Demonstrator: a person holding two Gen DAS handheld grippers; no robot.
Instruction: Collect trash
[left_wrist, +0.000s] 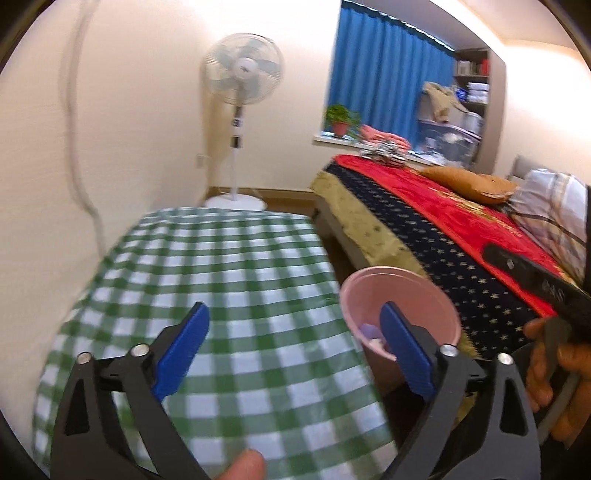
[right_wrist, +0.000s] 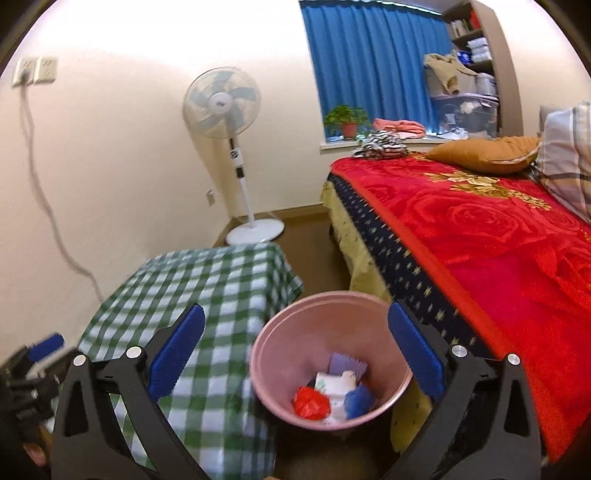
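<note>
Both grippers hang with jaws spread wide and nothing between them: the right gripper (right_wrist: 295, 354) above a pink bin (right_wrist: 391, 384), the left gripper (left_wrist: 295, 350) over a green-checked table (left_wrist: 207, 280). Trash (right_wrist: 314, 402) lies in the bin's bottom: a red wad, white packets, something blue, a purple piece. Standing on the floor, the bin sits just off the table's right edge, between it and a red-blanketed bed (right_wrist: 498, 236). Beyond, a fan (right_wrist: 221, 103) stands by the wall, left of a blue curtain (right_wrist: 373, 55).
</note>
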